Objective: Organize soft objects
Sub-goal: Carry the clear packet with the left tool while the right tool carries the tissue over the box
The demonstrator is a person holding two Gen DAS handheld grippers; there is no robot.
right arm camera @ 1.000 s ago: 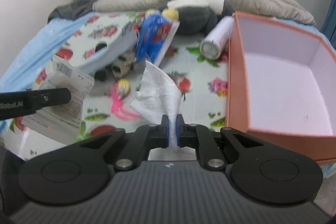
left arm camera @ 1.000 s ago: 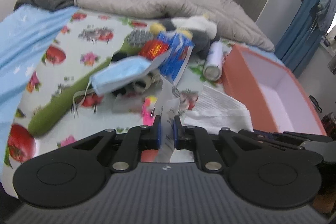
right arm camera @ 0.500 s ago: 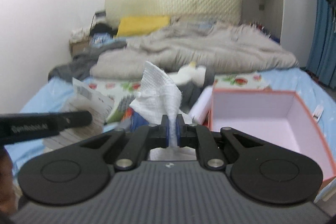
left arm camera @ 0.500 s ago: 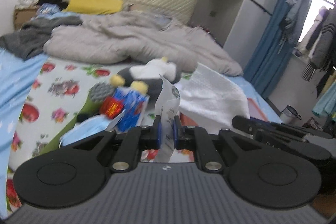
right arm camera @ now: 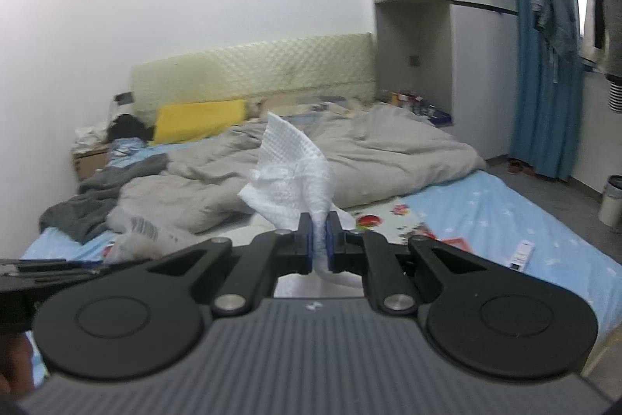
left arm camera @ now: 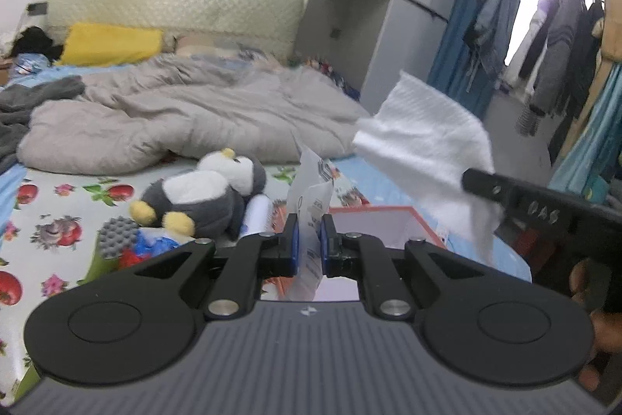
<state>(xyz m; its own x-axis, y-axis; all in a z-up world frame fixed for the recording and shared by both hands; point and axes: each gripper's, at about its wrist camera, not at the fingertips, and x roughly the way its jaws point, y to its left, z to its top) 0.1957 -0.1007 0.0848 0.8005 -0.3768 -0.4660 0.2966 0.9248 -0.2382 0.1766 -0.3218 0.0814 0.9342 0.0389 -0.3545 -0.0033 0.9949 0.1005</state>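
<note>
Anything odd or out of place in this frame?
Yes: the left gripper grips a printed plastic wrapper, which is packaging, not a soft object. The right gripper pinches a white paper towel.

A home bedroom, seemingly: a bed (right arm camera: 486, 216) with rumpled duvet (left arm camera: 163, 119), padded headboard (right arm camera: 252, 72), hanging clothes (left arm camera: 552, 37).
</note>
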